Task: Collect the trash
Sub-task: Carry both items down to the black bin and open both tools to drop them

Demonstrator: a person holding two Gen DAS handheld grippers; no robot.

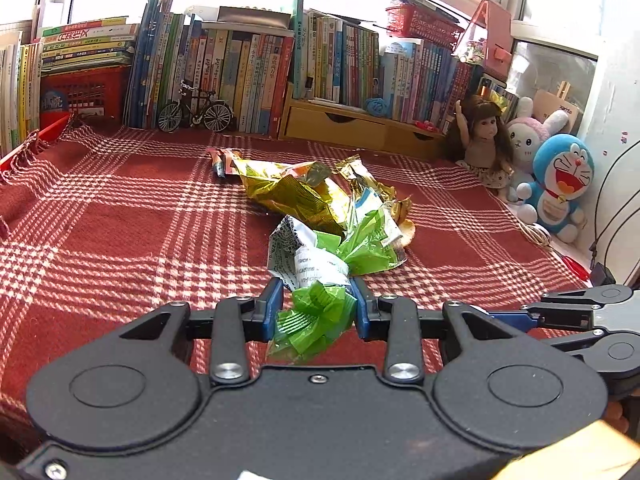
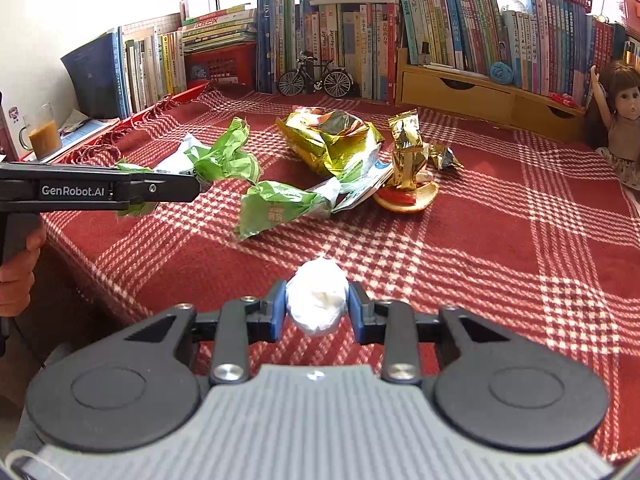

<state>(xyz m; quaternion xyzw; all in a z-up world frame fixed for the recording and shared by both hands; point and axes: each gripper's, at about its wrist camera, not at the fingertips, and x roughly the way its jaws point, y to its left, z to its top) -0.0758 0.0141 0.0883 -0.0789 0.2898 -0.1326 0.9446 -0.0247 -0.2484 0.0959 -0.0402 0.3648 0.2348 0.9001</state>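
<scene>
My left gripper (image 1: 317, 292) is shut on a crumpled green-and-white wrapper (image 1: 312, 320), held just above the red plaid cloth (image 1: 120, 220). In the right wrist view that wrapper (image 2: 224, 156) juts from the left gripper's fingertips (image 2: 192, 189). My right gripper (image 2: 317, 292) is shut on a white crumpled paper ball (image 2: 317, 304) near the table's front. Ahead lie a second green wrapper (image 2: 280, 208), a yellow-gold chip bag (image 2: 328, 140), a gold foil wrapper (image 2: 406, 148) and an orange peel with red scraps (image 2: 408, 200).
A wall of books (image 2: 360, 40), a model bicycle (image 2: 316, 78) and a wooden drawer unit (image 2: 480, 92) line the back. A doll (image 1: 484, 136) and plush toys (image 1: 560, 184) stand at the right. A glass mug (image 2: 42, 134) sits beyond the left table edge.
</scene>
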